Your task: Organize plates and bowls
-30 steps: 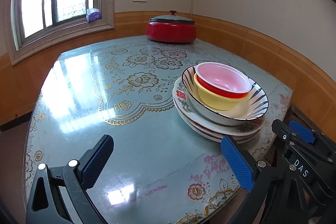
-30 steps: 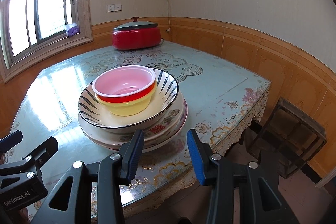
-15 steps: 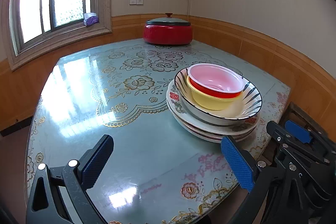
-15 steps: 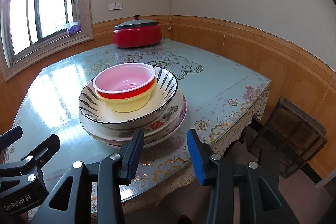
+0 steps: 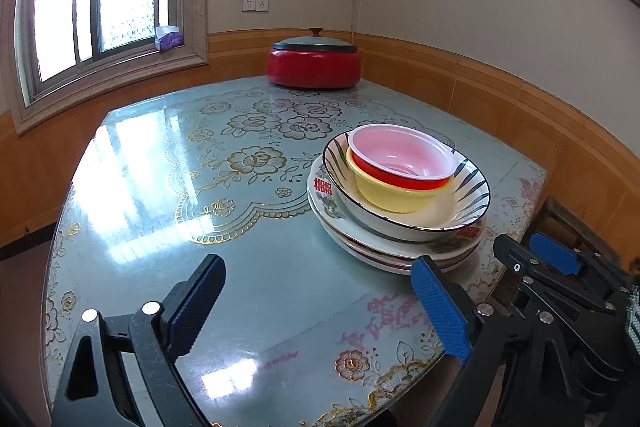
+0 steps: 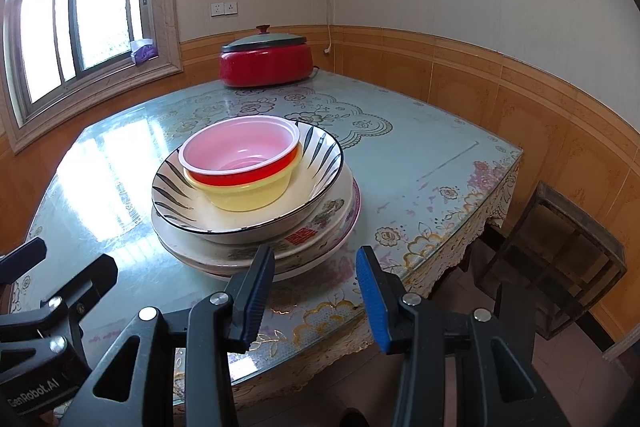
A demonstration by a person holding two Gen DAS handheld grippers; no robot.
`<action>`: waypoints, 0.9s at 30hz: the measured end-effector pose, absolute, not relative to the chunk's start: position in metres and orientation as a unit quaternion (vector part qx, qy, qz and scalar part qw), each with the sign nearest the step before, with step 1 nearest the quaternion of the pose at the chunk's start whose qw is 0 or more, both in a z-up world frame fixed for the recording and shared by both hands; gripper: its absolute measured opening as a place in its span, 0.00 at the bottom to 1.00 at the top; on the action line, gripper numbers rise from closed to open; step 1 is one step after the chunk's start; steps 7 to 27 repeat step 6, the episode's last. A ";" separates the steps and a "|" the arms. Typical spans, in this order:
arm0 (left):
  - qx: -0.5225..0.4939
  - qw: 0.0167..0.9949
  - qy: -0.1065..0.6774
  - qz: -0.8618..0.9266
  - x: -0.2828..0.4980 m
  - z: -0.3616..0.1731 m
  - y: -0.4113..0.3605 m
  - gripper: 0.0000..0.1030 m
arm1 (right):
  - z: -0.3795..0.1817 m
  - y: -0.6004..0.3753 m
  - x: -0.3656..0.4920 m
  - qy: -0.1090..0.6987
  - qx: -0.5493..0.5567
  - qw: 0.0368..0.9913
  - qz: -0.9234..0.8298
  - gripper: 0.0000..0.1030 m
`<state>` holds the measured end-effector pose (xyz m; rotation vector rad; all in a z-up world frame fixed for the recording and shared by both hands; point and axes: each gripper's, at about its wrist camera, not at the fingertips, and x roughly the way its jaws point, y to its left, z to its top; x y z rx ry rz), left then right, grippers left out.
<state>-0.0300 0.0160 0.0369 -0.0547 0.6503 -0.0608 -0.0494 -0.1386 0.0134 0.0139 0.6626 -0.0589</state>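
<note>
Near the table's front right corner stands one stack: several flat plates (image 5: 360, 241) (image 6: 320, 231), on them a wide striped bowl (image 5: 464, 195) (image 6: 320, 155), in it a yellow bowl (image 5: 392, 197) (image 6: 248, 197), and inside that a red bowl with a pink inside (image 5: 400, 159) (image 6: 240, 151). My left gripper (image 5: 316, 279) hovers over the bare tabletop to the left of the stack. Its jaws are wide and closing, with nothing between them. My right gripper (image 6: 314, 259) sits just in front of the plates' near rim, partly open and empty, touching nothing.
A red lidded electric pot (image 5: 314, 67) (image 6: 264, 63) stands at the table's far edge by the wall. A dark wooden stool (image 6: 560, 227) stands on the floor off the table's right corner. A purple tissue pack (image 5: 170, 39) lies on the window sill.
The left gripper's jaws have narrowed a little. Both views have shifted only slightly, and the stack has not moved.
</note>
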 end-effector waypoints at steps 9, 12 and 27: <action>-0.028 0.945 0.325 -0.024 -0.026 0.035 0.017 0.91 | 0.013 -0.139 -0.047 0.328 0.008 0.944 -0.031 0.41; -0.028 0.945 0.325 -0.024 -0.026 0.035 0.017 0.91 | 0.013 -0.139 -0.047 0.328 0.008 0.944 -0.031 0.41; -0.028 0.945 0.325 -0.024 -0.026 0.035 0.017 0.91 | 0.013 -0.139 -0.047 0.328 0.008 0.944 -0.031 0.41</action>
